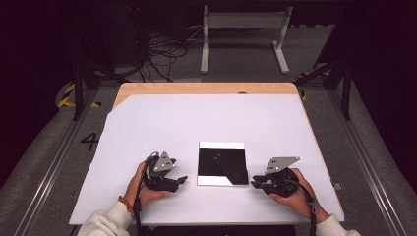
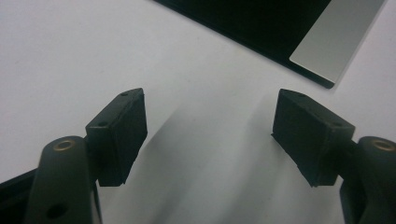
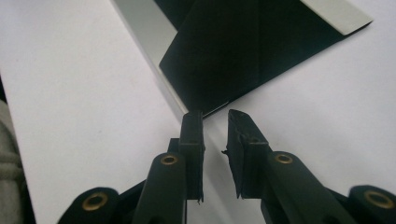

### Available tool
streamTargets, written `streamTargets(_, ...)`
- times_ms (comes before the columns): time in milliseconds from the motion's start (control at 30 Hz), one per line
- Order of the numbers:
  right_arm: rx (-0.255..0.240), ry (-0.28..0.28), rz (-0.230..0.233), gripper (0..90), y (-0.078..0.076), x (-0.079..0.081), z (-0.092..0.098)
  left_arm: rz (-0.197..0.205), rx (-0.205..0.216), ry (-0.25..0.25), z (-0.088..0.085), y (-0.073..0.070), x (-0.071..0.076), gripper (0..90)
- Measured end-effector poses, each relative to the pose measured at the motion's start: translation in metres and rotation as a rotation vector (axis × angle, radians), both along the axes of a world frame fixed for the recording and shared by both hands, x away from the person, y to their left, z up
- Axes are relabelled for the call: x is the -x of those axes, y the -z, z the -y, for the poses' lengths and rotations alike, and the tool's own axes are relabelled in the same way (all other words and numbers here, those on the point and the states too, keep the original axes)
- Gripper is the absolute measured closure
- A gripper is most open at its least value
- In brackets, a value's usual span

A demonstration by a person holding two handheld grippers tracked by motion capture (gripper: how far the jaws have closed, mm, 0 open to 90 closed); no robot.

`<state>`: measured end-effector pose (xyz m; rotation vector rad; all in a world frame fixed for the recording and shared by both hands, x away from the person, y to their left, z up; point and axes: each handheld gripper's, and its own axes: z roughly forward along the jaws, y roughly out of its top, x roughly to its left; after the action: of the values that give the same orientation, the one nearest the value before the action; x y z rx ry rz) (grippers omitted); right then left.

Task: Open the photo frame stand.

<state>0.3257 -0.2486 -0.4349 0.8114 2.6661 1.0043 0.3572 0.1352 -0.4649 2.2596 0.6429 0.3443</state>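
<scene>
High view: black sheet lies flat at table centre-front, edges square to it, bare surface all round; left gripper and right gripper flank it.
Left gripper view: jaws wide, nothing between them.
Right gripper view: jaws nearly together, nothing held, at the sheet's corner.

A wooden table stands on a grey floor, and a large white sheet covers nearly all of its top, leaving a strip of bare wood along the far edge and at the far left corner. Near the front, about midway across, a square black sheet lies flat on the white one, with pale silver showing along its far edge and at its near left corner, where a black flap is folded across.
</scene>
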Motion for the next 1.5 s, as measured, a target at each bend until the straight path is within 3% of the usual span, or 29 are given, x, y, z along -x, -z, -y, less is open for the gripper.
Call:
streamTargets(200, 0.052, -0.023, -0.036, 79.1, 0.002, 0.0, -0.008, 0.009, 0.015, 0.013, 0.003, -0.002, 0.002, 27.4)
streamTargets(433, 0.111, -0.031, -0.058, 82.2, 0.002, -0.003, -0.015, 0.0, 0.0, 0.027, 0.006, 0.0, 0.002, 26.4)
streamTargets(667, 0.132, -0.037, -0.064, 83.2, 0.001, -0.007, -0.021, -0.012, -0.006, 0.024, 0.008, 0.002, 0.001, 25.0)
streamTargets(1500, 0.073, -0.028, -0.052, 81.6, 0.001, -0.005, -0.015, -0.01, -0.007, 0.033, 0.01, -0.001, 0.004, 25.0)
